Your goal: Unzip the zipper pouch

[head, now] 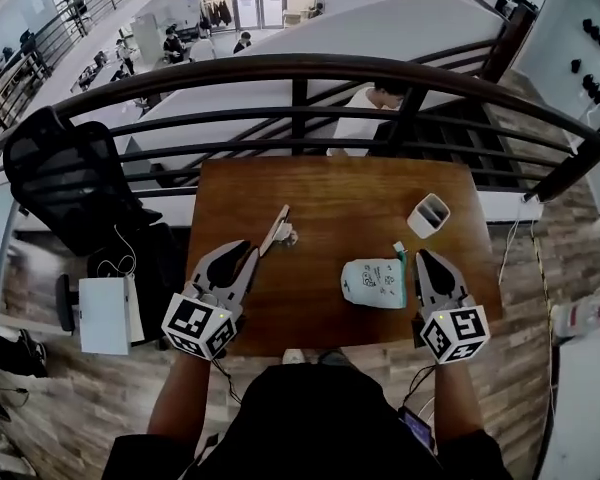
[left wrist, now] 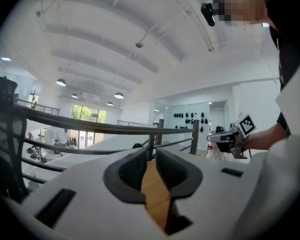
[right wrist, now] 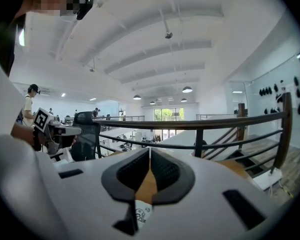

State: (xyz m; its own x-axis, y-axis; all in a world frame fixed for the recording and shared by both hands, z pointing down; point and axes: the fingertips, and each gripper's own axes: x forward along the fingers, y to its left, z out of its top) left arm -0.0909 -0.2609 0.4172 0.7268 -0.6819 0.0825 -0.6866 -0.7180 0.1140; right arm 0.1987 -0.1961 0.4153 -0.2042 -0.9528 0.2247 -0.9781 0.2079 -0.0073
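The zipper pouch (head: 372,283) lies flat on the wooden surface (head: 330,188), right of the middle, with its teal zipper edge on the side facing your right claw (head: 421,256). That claw sits just beside this edge, near the pouch's far right corner. In the right gripper view its 2 jaws are pressed together at the tips and pinch nothing, and a bit of the pouch shows below them. Your left claw (head: 242,255) is well apart from the pouch, over the near left part of the surface. Its jaws stand a narrow gap apart with only bare wood between them. A wooden stick (head: 275,230) lies just beyond it, and 1 white square cup (head: 428,215) stands beyond the pouch.
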